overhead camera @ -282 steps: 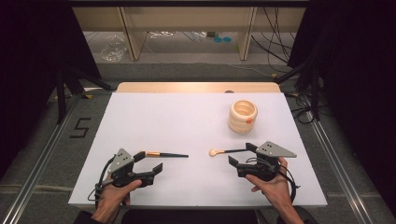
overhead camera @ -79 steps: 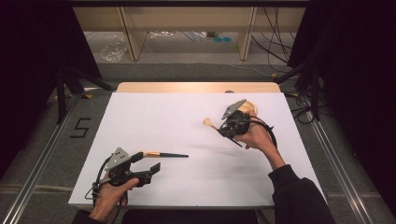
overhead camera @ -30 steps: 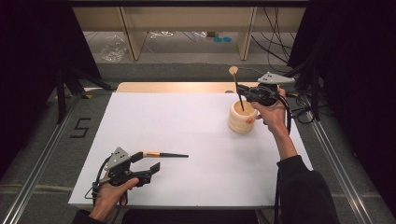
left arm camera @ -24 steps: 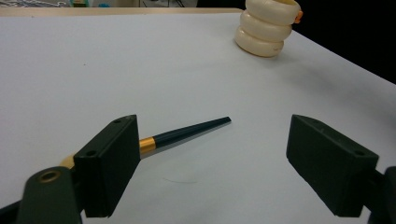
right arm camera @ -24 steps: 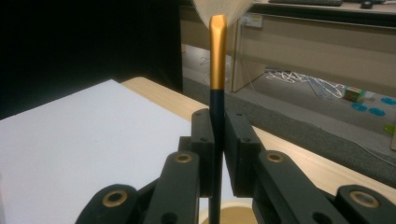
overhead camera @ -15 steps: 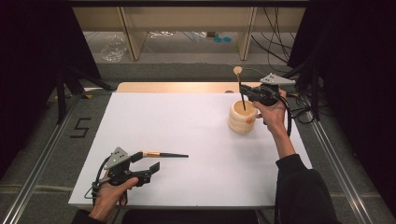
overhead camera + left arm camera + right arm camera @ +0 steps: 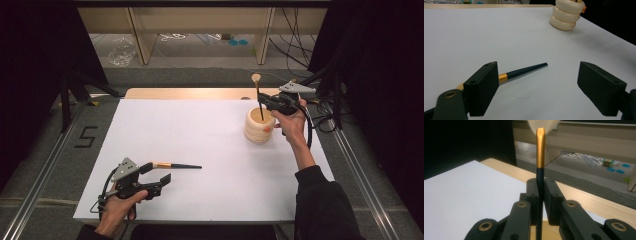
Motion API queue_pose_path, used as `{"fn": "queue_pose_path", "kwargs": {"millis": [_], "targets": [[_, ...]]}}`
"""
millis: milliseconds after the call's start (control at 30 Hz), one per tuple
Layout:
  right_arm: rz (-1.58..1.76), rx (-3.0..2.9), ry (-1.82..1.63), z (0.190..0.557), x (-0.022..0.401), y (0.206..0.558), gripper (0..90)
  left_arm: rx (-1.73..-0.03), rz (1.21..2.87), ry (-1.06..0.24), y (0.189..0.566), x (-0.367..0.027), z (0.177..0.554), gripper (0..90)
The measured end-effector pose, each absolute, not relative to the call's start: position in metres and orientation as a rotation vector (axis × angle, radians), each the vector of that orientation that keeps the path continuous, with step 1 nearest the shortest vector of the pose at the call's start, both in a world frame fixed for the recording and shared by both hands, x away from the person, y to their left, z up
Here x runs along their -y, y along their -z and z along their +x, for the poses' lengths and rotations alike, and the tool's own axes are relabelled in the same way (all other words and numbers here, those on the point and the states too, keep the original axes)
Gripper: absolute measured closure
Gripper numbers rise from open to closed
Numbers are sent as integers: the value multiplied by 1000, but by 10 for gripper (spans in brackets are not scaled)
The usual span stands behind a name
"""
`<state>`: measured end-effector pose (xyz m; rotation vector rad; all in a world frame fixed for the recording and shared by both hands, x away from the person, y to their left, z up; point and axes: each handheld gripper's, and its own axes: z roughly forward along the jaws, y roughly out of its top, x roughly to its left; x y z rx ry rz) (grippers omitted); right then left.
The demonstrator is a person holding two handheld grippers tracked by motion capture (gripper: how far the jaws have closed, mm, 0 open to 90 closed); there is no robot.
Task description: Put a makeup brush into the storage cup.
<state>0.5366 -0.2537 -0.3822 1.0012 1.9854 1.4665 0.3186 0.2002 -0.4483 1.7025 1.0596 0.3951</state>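
Note:
My right gripper (image 7: 263,102) is shut on a brush (image 7: 258,95) with a dark handle and a gold ferrule, held upright with its pale bristles on top. The handle's lower end reaches into the mouth of a cream ribbed holder (image 7: 259,126) at the table's far right. In the right gripper view the brush (image 7: 540,150) stands clamped between the pads of the right gripper (image 7: 540,202). A second brush (image 7: 180,165) lies flat near the front left. My left gripper (image 7: 159,172) rests open beside its gold end; in the left gripper view that brush (image 7: 524,71) lies by the left jaw of this gripper (image 7: 537,82).
A white mat (image 7: 200,130) covers the table, with a wooden strip (image 7: 190,93) along its far edge. The holder (image 7: 566,15) has a small orange tab on its side. Shelves, cables and dark stands lie beyond the table.
The right gripper took the brush off the table at front right, carried it to the holder and stood it upright; over the last second it shifted only slightly. The left gripper stayed put.

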Motion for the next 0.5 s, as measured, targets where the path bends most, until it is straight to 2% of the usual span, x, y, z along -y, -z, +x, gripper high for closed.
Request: {"fn": "queue_pose_path", "kwargs": {"millis": [500], "targets": [[1013, -2010, -1451, 538, 251, 393, 829, -1060, 1703, -396, 448, -201, 318, 173]]}}
